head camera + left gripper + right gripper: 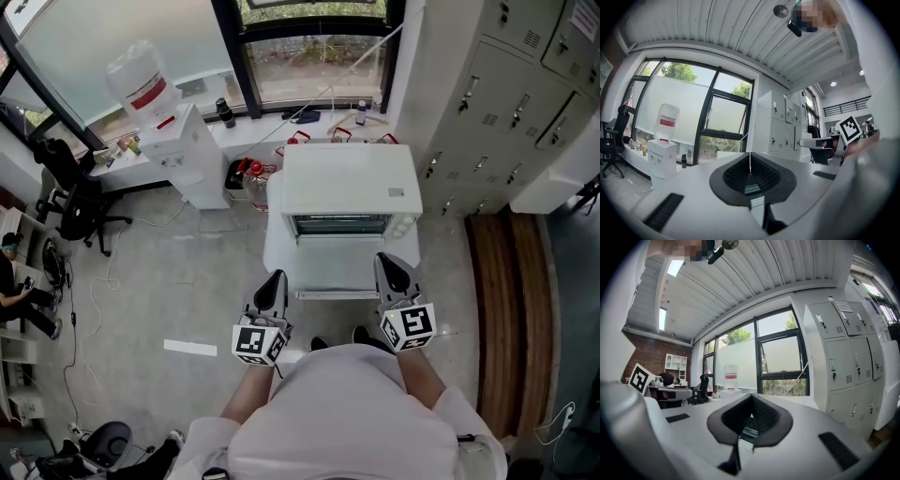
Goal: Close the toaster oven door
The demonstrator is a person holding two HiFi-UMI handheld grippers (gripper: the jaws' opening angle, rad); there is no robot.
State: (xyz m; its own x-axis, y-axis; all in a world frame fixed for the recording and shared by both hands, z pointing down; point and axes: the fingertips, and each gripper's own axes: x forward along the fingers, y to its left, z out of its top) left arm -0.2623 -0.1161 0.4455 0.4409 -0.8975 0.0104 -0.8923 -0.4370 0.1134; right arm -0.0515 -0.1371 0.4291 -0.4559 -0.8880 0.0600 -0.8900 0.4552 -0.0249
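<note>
Nothing is done yet. Your 2 grippers are both closed and empty. The left gripper (273, 283) sits just off the door's 8 o'clock corner, and the right gripper (391, 267) is by its 4 o'clock corner. The door (333, 267) lies folded down toward you. At 12 o'clock beyond it, the oven (349, 187) stands open. Swinging the door up shut is all that's left.

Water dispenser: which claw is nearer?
Left. The left claw sits left of the oven door, toward the water dispenser; right claw sits at the door's right edge, farther away.
</note>
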